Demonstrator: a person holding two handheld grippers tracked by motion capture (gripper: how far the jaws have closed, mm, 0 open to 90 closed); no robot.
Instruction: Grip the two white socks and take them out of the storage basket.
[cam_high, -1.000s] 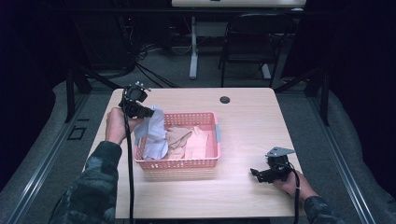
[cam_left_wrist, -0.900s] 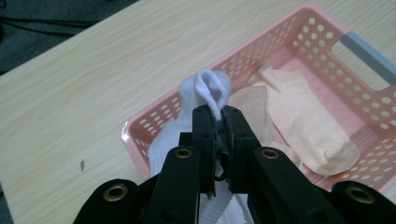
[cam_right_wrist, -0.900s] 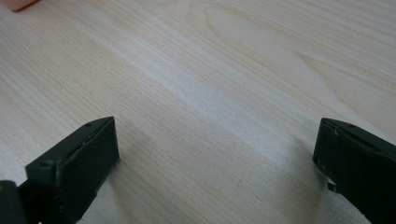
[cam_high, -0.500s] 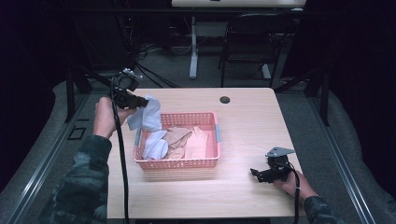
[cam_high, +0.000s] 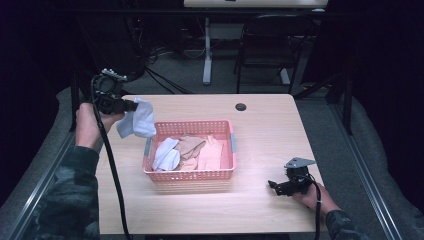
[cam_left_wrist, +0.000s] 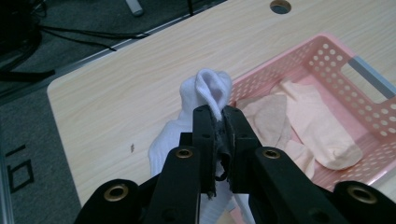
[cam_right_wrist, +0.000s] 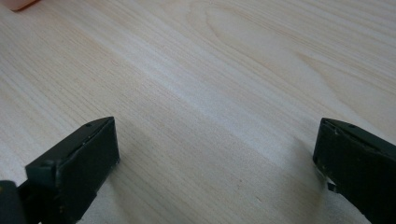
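Note:
My left gripper (cam_high: 135, 105) (cam_left_wrist: 217, 116) is shut on a white sock (cam_high: 137, 119) (cam_left_wrist: 208, 88) and holds it in the air over the table's left side, just beyond the left end of the pink basket (cam_high: 192, 175) (cam_left_wrist: 348, 56). The sock hangs down from the jaws. Another white sock (cam_high: 166, 153) and some beige socks (cam_high: 202, 152) (cam_left_wrist: 313, 126) lie in the basket. My right gripper (cam_high: 274, 186) (cam_right_wrist: 215, 154) rests low over the bare table at the front right, jaws wide open with nothing between them.
A wooden table (cam_high: 260, 130) carries the basket at its middle. A round cable hole (cam_high: 241, 107) (cam_left_wrist: 280, 6) sits near the far edge. Behind the table stand a dark chair (cam_high: 265, 45) and cables on the floor.
My left gripper has lifted the white sock up out of the basket and carried it left and away from it. The right gripper has stayed put.

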